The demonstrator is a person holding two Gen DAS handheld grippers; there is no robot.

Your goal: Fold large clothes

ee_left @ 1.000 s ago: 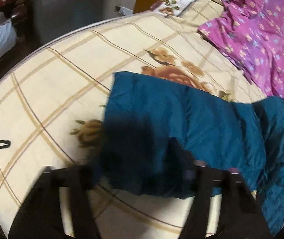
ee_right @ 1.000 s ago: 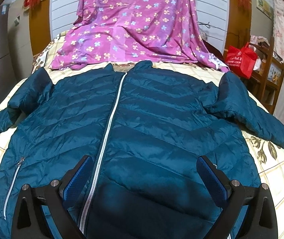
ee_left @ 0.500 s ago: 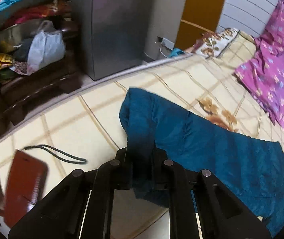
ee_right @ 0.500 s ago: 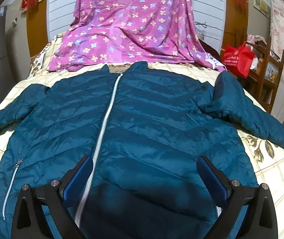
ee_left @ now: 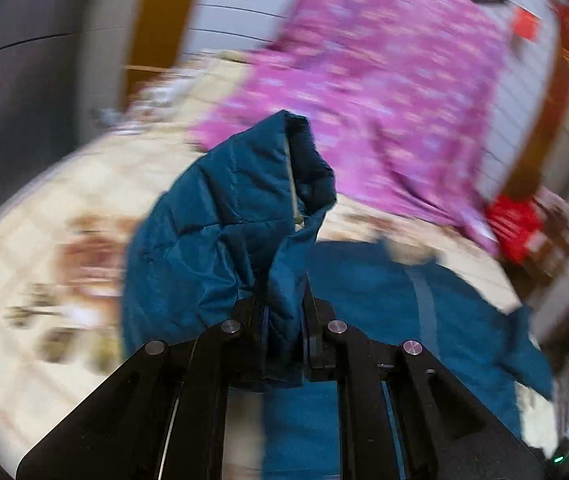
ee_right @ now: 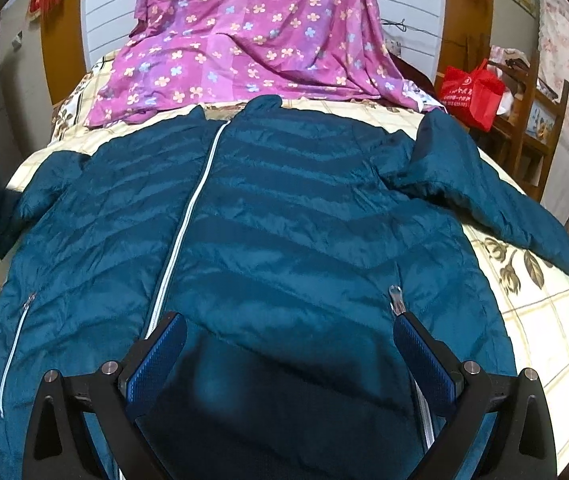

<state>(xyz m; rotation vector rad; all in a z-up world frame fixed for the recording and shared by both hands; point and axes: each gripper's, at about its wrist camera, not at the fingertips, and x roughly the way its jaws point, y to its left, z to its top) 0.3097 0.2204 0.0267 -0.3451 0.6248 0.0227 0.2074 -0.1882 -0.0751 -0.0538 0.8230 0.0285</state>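
A teal quilted jacket (ee_right: pixel 292 240) lies front up on the bed, zipped with a white zipper (ee_right: pixel 188 236). Its right sleeve (ee_right: pixel 484 196) lies spread to the right. My left gripper (ee_left: pixel 283 320) is shut on the jacket's left sleeve (ee_left: pixel 224 224) and holds its cuff end up above the bed, over the jacket body (ee_left: pixel 404 320). That view is blurred by motion. My right gripper (ee_right: pixel 289 344) is open, with blue pads (ee_right: pixel 156 356), and hovers over the jacket's hem, holding nothing.
A pink flowered sheet (ee_right: pixel 252 40) is heaped at the head of the bed. The bed has a cream checked cover (ee_right: pixel 544 320). A red bag (ee_right: pixel 472 92) sits on wooden furniture (ee_right: pixel 532 128) at the right.
My left gripper closed on the left sleeve, lifted it off the bed and swung it toward the jacket body. The sleeve has left the right view's left side. My right gripper stayed open over the hem.
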